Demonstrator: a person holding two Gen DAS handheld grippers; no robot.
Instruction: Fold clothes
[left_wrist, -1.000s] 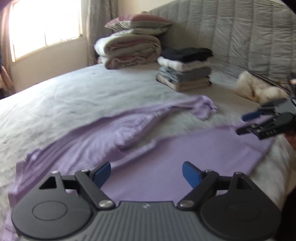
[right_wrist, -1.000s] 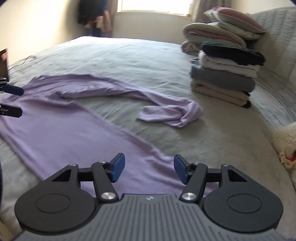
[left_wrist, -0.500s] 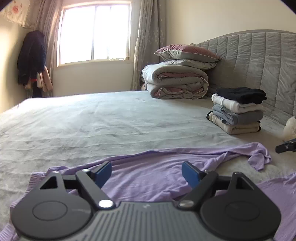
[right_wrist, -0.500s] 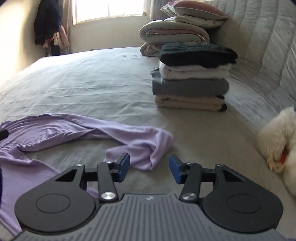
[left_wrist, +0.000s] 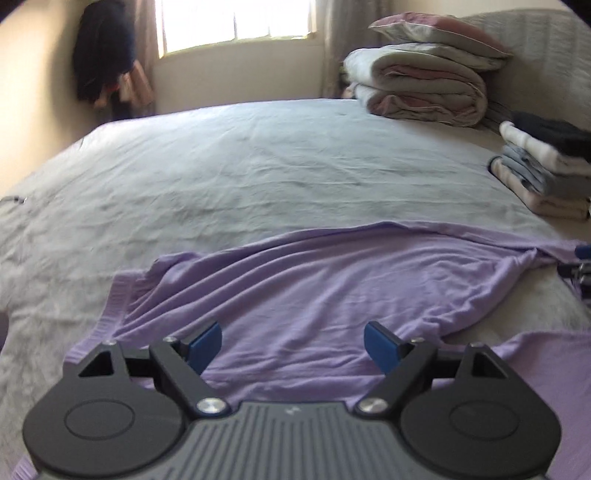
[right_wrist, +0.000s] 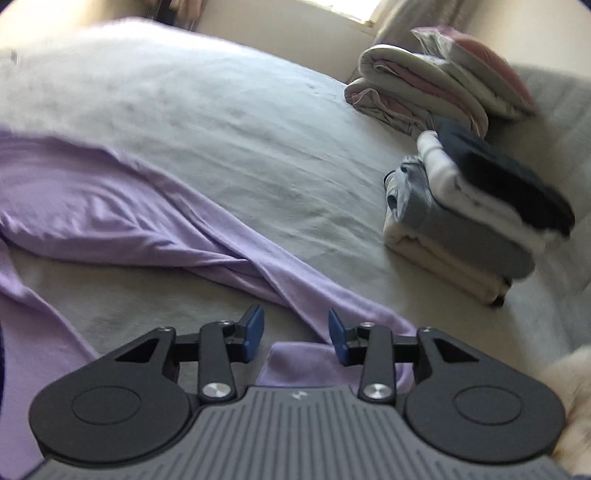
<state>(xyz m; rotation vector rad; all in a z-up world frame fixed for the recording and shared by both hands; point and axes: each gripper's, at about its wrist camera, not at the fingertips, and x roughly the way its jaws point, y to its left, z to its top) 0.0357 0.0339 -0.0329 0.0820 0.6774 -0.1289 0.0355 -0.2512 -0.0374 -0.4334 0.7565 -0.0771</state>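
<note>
Both grippers are seen above one wrinkled lilac knit garment spread on the grey-sheeted bed: the left gripper is held wide, the right gripper is closing with nothing yet pinched, its sleeve just below; one four-piece stack of folded clothes is seen beyond

The folded stack is cut by the frame edge; white fluffy thing blurred, cropped

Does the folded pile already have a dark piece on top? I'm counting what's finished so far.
Yes, in the right wrist view the stack of folded clothes is topped by a dark, near-black folded garment lying above white, grey and cream layers.
</note>
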